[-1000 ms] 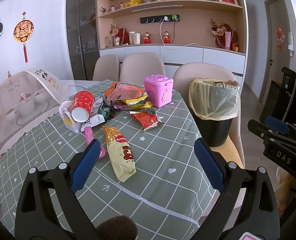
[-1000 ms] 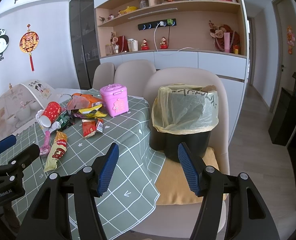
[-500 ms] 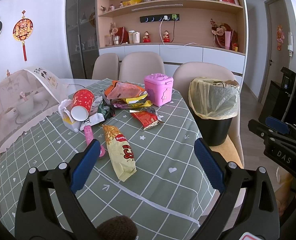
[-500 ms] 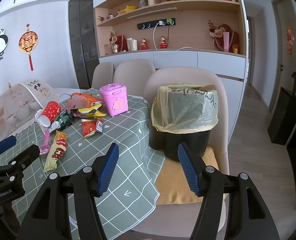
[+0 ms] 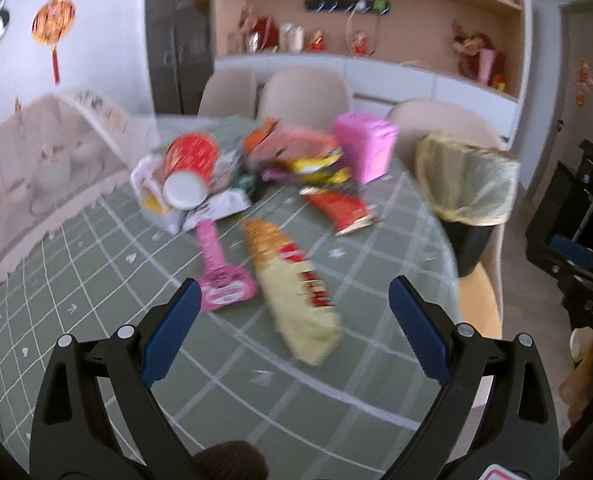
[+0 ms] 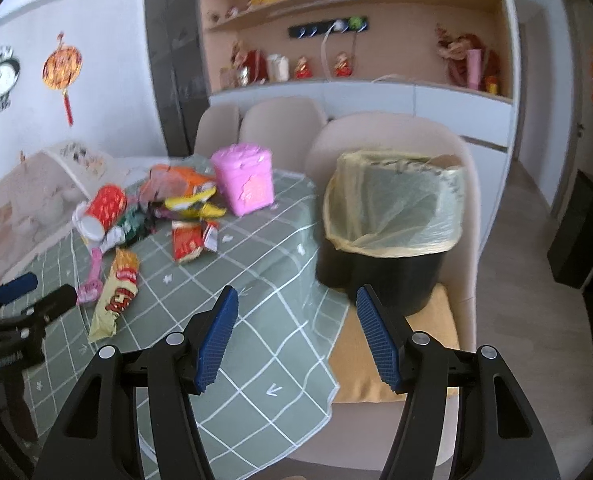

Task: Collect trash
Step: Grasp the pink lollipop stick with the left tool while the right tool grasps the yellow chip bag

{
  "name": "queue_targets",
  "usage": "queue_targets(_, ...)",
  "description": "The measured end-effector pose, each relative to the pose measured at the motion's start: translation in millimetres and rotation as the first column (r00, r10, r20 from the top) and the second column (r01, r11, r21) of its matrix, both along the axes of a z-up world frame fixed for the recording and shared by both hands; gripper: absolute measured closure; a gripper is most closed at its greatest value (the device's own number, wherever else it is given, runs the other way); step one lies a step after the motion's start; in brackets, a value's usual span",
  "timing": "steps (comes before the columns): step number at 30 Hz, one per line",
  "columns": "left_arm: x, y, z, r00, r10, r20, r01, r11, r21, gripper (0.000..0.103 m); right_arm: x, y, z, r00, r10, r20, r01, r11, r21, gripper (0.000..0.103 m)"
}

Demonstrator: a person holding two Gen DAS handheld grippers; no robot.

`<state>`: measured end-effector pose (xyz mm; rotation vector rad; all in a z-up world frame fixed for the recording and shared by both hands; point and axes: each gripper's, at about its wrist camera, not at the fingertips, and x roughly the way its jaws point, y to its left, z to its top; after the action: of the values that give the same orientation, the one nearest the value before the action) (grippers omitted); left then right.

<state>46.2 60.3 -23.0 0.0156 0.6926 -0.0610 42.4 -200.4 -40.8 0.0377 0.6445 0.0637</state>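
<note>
Trash lies on the green checked tablecloth (image 5: 108, 264): a yellow snack bag (image 5: 294, 290), a pink wrapper (image 5: 218, 276), a red packet (image 5: 342, 208), a red paper cup (image 5: 188, 170) on its side and a heap of wrappers (image 5: 296, 152). My left gripper (image 5: 292, 328) is open and empty, just above and short of the yellow bag (image 6: 116, 292). My right gripper (image 6: 296, 334) is open and empty over the table's right edge, facing the black bin (image 6: 392, 224) with its yellow liner, which stands on a chair.
A pink box (image 5: 364, 146) stands behind the trash. A mesh food cover (image 5: 44, 152) fills the table's left side. Beige chairs (image 5: 306, 92) stand beyond the table. The bin (image 5: 466, 184) sits off the table's right edge.
My left gripper has moved forward and down toward the yellow snack bag, with motion blur. My right gripper has shifted slightly. Both stay open.
</note>
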Motion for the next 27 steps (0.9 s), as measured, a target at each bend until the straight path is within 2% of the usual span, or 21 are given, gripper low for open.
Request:
queue_targets(5,32,49,-7,0.993,0.056,-0.106,-0.064,0.995,-0.071,0.012,34,38,-6,0.996,0.075,-0.057,-0.079,0.995,-0.059,0.044)
queue_targets(7,43,66,-9,0.991,0.069,-0.116,-0.079,0.993,-0.084,0.012,46,56,-7,0.993,0.097,-0.064,-0.102,0.990,-0.095,0.044)
queue_targets(10,57,89,-15,0.983,0.074,-0.170,-0.094,0.989,-0.111,0.012,68,89,-12,0.990,0.102,-0.096,-0.118,0.976,-0.185,0.044)
queue_targets(13,63,105,-22,0.974,0.094,-0.204,-0.116,0.988,-0.101,0.012,78,120,-13,0.983,0.144,-0.115,-0.166,0.962,-0.217,0.044)
queue_targets(14,65,109,-23,0.973,0.102,-0.205,-0.123,0.988,-0.094,0.012,79,129,-12,0.977,0.172,-0.122,-0.194,0.961,-0.197,0.044)
queue_targets(16,69,121,-25,0.969,0.115,-0.218,-0.143,0.983,-0.115,0.015,82,144,-11,0.949,0.274,-0.154,-0.290,0.953,-0.093,0.044)
queue_targets(19,74,144,-32,0.955,0.128,-0.268,-0.180,0.967,-0.179,0.021,92,162,-17,0.889,0.407,-0.208,-0.401,0.913,0.074,0.044)
queue_targets(21,72,157,-34,0.947,0.157,-0.280,-0.213,0.960,-0.182,0.025,102,175,-26,0.873,0.406,-0.271,-0.397,0.914,0.089,0.044)
queue_targets(25,68,167,-35,0.945,0.161,-0.284,-0.219,0.958,-0.184,0.027,115,187,-39,0.856,0.412,-0.312,-0.405,0.910,0.092,0.047)
queue_targets(27,65,167,-35,0.944,0.158,-0.288,-0.218,0.957,-0.190,0.028,120,187,-43,0.843,0.425,-0.330,-0.416,0.904,0.101,0.053)
